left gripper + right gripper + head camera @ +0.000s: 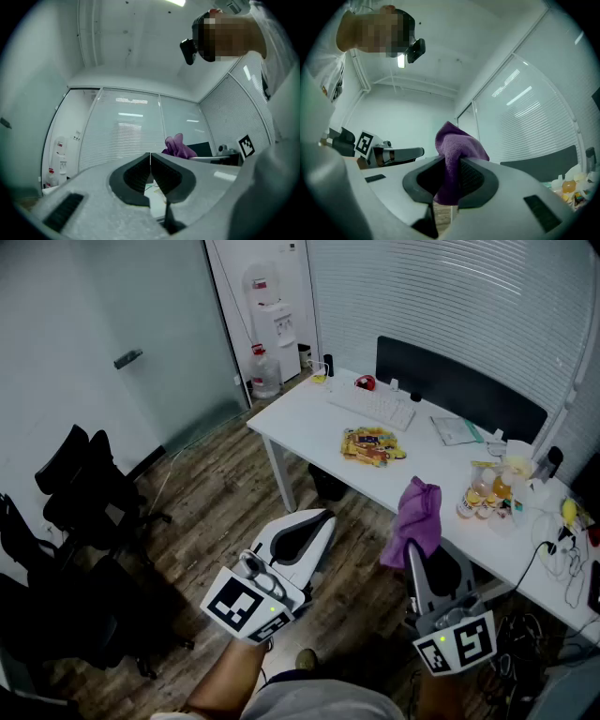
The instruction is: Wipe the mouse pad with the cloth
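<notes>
While held short of table point(302, 416) edge | right gripper point(422, 563) clamps cloth point(418, 512) | left gripper point(317, 521) closed

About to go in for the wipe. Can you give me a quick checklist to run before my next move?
1. Cloth gripped: ok; the purple cloth is clamped in the right tongs.
2. Spare side: ok; the left tongs are shut on nothing.
3. Mouse pad located: cannot tell; none can be made out on the table.
4. Tongs over the table: not ok; both hang above the wooden floor.
5. Table uncluttered: not ok; keyboard, snack packets and bottles sit on it.
</notes>
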### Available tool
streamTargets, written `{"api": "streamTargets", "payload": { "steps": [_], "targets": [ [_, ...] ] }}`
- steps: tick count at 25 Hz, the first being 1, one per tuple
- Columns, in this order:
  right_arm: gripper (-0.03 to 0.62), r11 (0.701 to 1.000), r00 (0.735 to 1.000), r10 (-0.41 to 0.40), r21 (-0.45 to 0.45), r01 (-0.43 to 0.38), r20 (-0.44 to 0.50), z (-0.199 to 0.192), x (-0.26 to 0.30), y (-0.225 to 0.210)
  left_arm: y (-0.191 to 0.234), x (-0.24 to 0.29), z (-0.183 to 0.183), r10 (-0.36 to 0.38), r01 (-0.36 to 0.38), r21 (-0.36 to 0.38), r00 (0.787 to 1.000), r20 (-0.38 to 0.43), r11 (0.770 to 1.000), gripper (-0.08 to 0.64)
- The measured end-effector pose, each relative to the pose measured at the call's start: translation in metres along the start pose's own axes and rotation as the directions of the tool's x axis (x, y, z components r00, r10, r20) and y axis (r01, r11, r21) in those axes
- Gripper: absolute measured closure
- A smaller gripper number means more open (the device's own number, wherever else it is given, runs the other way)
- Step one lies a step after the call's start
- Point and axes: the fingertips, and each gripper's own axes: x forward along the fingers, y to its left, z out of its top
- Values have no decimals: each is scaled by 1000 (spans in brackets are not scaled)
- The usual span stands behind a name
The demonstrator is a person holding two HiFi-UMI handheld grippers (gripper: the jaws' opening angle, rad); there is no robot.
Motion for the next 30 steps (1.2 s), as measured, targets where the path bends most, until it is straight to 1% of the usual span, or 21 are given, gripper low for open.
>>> {"api": "streamTargets", "payload": {
  "steps": [9,16,30],
  "targets": [
    [523,1000,1000,10,18,-10,7,0,11,6,13,-4,0,5,-5,-7,1000,6,1000,540],
    [523,1000,1000,2,12,-2,6,-4,29,11,36,-10,-2,6,-6,-12,1000,8,1000,540],
    [523,997,997,-82,-10,82,-14,-17,61,30,94,-40,-5,-23,24,-20,1000,17,1000,540]
  ]
}}
